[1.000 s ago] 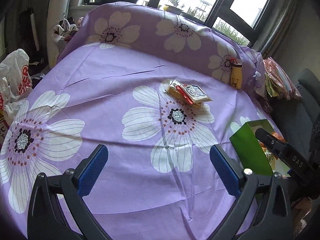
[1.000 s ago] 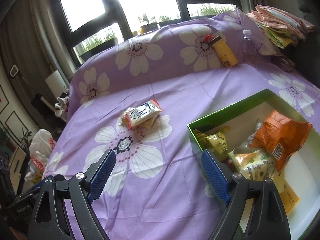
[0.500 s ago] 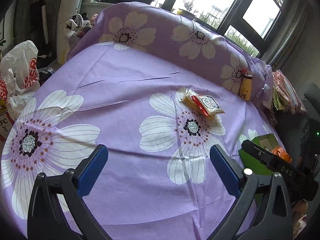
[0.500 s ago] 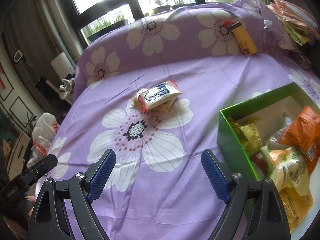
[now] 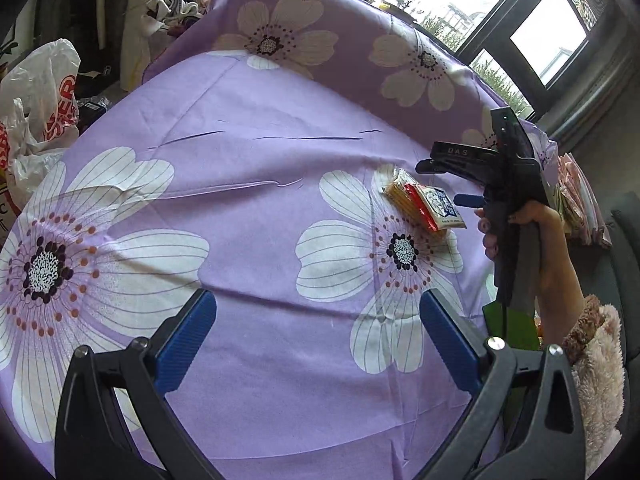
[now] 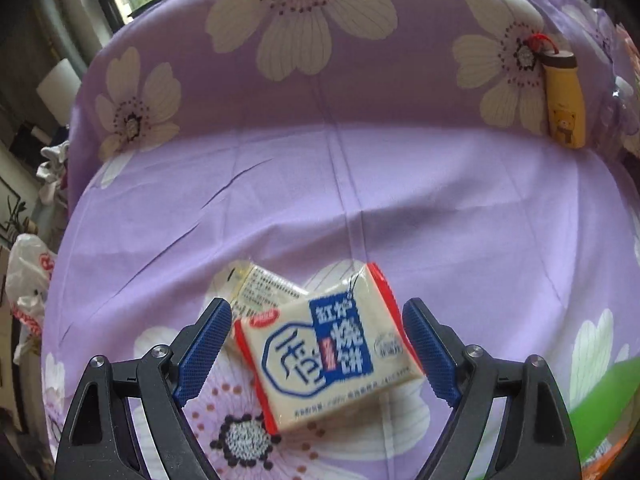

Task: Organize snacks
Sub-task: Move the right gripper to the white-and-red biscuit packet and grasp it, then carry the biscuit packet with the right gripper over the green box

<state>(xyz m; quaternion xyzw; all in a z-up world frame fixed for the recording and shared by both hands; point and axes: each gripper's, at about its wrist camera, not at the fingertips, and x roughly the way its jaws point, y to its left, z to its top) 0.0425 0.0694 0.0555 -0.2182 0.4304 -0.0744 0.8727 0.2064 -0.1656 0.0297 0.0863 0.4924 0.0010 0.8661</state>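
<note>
My right gripper has its jaws wide apart, one on either side of a cream snack pack with red ends and a blue label. I cannot tell whether the pads touch it; a thin gap shows at each side. The pack lies tilted on top of a second, yellowish pack, and both rest on a white flower printed on the purple sheet.

From my left wrist view, the left gripper is open too, holding nothing, above bare sheet well apart from the packs. The right gripper shows there just beside the packs, held in a hand.

A green box sits at the right edge. A yellow bottle leans against the raised, sheet-covered back.
</note>
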